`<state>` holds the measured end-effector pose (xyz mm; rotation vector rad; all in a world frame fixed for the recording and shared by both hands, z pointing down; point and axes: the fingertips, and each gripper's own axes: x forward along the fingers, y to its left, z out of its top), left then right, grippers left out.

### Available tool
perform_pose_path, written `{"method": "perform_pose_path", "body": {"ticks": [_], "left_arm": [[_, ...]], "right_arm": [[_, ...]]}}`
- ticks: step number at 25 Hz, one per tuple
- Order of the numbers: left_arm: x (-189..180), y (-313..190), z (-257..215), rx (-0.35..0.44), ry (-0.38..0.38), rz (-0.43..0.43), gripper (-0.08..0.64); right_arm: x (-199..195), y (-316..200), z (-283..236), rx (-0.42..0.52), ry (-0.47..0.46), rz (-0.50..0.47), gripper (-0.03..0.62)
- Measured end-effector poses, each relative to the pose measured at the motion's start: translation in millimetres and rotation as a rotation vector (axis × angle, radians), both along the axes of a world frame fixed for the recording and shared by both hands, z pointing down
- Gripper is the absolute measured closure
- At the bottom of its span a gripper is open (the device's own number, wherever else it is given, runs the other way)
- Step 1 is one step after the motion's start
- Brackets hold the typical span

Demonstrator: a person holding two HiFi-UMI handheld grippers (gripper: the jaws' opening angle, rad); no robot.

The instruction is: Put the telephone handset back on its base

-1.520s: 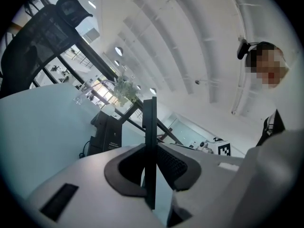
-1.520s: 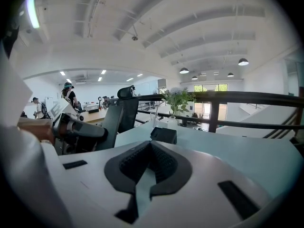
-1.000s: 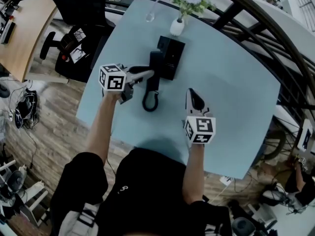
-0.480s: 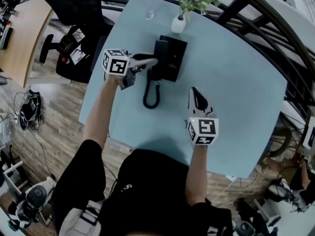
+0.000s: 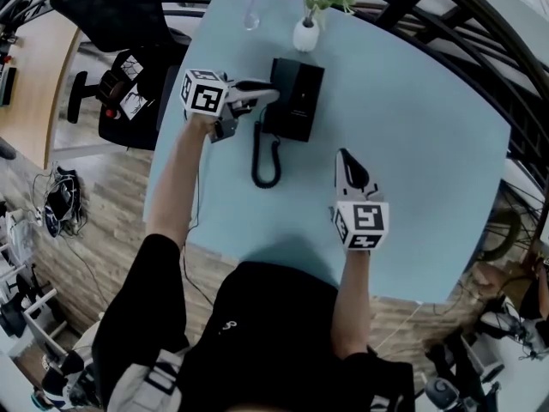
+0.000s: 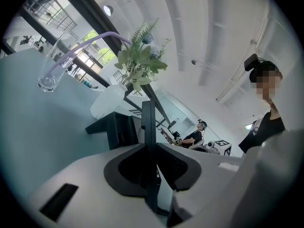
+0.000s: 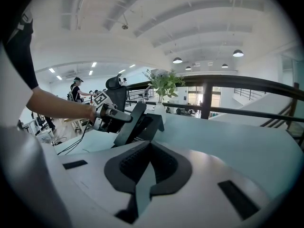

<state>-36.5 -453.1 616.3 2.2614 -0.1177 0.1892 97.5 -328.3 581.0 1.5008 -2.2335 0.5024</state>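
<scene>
Your head camera looks steeply down on the telephone base [image 5: 298,101] from well above. The left gripper [image 5: 269,93] camera sits low, just beside the base, facing across it toward the flower vase [image 5: 306,34]. The right gripper [image 5: 343,155] camera faces the base from farther back. All three share base and vase.

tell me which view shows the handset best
Right gripper view: the handset shows side-on, tilted in front of the base, in the left claw. The head view blends it into the black base; the left gripper view shows only a thin edge.
</scene>
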Motion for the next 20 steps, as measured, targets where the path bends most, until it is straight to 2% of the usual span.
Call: {"method": "perform_pose_path", "body": {"ticks": [10, 14, 20], "left_arm": [[-5, -2, 23, -0.086, 0.015, -0.008, 0.489], [-5, -3, 30, -0.066, -0.020, 0.007, 0.482], [-6, -6, 38, -0.084, -0.013, 0.014, 0.469]], "right_arm": [[2, -2, 11, -0.018, -0.008, 0.001, 0.606], [1, -1, 10, -0.016, -0.009, 0.000, 0.606], [1, 0, 12, -0.024, -0.006, 0.000, 0.606]]}}
